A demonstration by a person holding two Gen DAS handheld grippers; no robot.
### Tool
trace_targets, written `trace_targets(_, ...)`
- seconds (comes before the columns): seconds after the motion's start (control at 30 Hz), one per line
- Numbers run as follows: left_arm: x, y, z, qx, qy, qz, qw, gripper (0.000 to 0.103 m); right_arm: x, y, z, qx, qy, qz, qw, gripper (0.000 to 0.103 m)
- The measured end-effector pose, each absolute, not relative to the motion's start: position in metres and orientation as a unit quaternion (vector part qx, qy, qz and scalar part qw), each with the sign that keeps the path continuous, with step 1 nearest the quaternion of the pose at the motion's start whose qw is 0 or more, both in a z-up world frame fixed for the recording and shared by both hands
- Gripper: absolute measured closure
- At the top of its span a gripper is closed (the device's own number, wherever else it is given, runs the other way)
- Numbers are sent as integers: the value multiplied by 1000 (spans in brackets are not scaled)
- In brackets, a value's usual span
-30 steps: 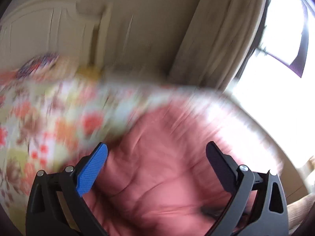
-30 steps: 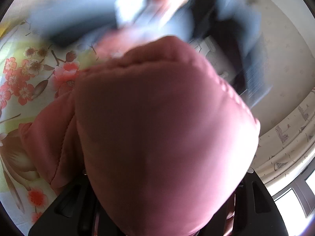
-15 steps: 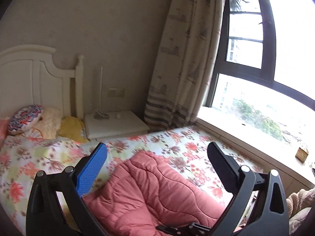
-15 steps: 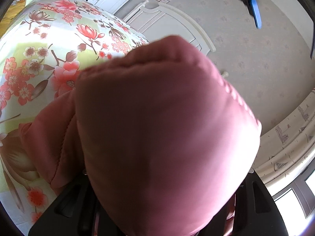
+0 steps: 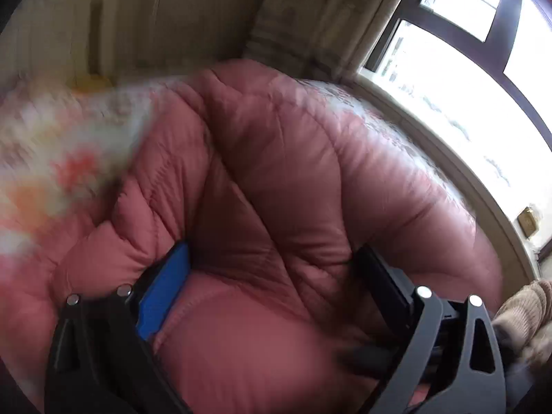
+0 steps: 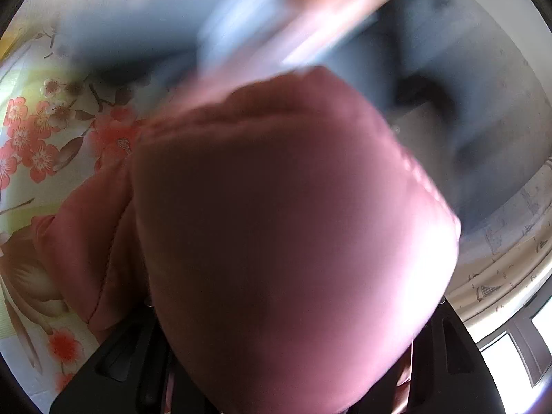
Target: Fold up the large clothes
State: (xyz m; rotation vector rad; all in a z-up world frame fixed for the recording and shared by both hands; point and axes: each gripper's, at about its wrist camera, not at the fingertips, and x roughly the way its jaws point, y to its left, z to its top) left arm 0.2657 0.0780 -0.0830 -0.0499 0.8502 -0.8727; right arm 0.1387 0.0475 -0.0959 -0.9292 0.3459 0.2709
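Note:
A puffy pink quilted jacket (image 5: 293,179) lies bunched on the floral bedsheet (image 5: 51,158). My left gripper (image 5: 270,248) is pushed down into it. A thick fold bulges between the blue-padded finger (image 5: 165,289) and the black finger (image 5: 383,279). The jaws are wide and closing, and no firm pinch shows. In the right wrist view the jacket (image 6: 293,214) swells out of my right gripper (image 6: 289,310) and hides its fingers. That gripper is shut on the fabric and only its black body shows at the bottom.
The flowered sheet (image 6: 38,145) spreads to the left under the jacket. A large window (image 5: 465,86) and a beige curtain (image 5: 310,17) stand behind the bed. A beige knit sleeve (image 5: 524,307) shows at the right edge. A blurred blue-grey arm (image 6: 172,34) sweeps across above.
The left gripper had swung up to face the room and has now dropped back onto the jacket, its jaws slightly narrower. The right gripper holds still with the same bundle.

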Motion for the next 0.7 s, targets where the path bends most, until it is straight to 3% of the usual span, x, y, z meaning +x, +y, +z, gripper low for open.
trace_targets(0.07,270,90,-79,-57,400,-407,819,17,139,52,-99,-459,168,130,863,48)
trace_targets(0.47,265,90,-76,-44,387,-408,826,17,134,70,-95,-475,176,120,853,48)
trace_targets(0.57,265,93,-77,-50,383,-415,824,17,115,66,-86,-485,170,135,847,41)
trace_targets(0.7,265,99,-78,-60,375,-427,820,18,78,41,-62,-423,171,224,861,24)
